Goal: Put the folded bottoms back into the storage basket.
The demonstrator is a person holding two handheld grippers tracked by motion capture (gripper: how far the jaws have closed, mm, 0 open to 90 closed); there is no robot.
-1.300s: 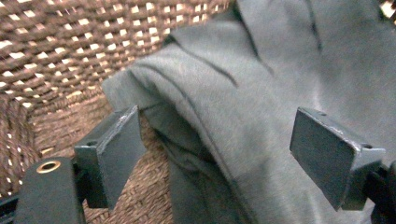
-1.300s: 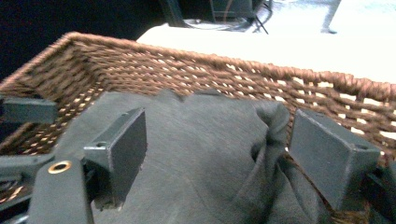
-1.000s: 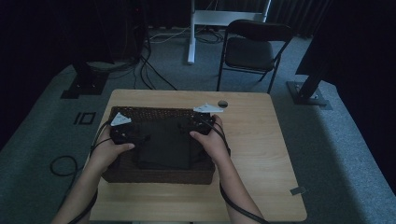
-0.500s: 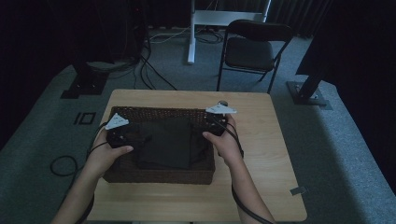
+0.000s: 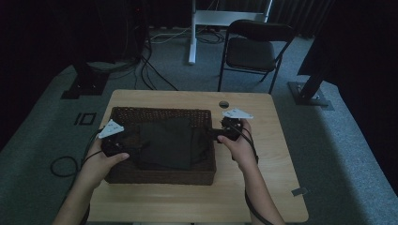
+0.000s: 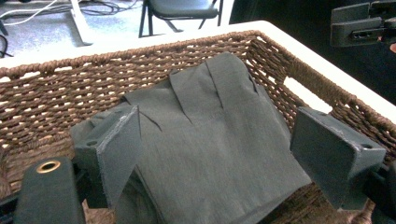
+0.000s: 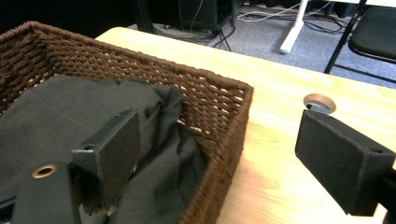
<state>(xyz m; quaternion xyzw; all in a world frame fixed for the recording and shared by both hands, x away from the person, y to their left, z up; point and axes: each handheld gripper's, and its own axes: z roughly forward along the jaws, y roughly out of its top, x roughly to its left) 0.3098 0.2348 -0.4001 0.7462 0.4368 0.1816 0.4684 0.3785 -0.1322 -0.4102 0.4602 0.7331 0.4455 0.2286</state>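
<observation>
A folded dark cloth (image 5: 168, 143) is seen lying inside a wicker basket (image 5: 162, 176) on a wooden table (image 5: 267, 187). The left gripper (image 5: 123, 144), jaws spread and empty, is held at the cloth's 9 o'clock edge. The right gripper (image 5: 213, 134), also spread, straddles the basket's wall at 3 o'clock. Both forearms are stretched forward.

I see a dim room with grey carpet (image 5: 328, 154) under a wooden table (image 5: 263, 187). Beyond it stands a black folding chair (image 5: 253, 51), beside a white stand (image 5: 206, 21) with cables (image 5: 155, 70) trailing across the floor.
</observation>
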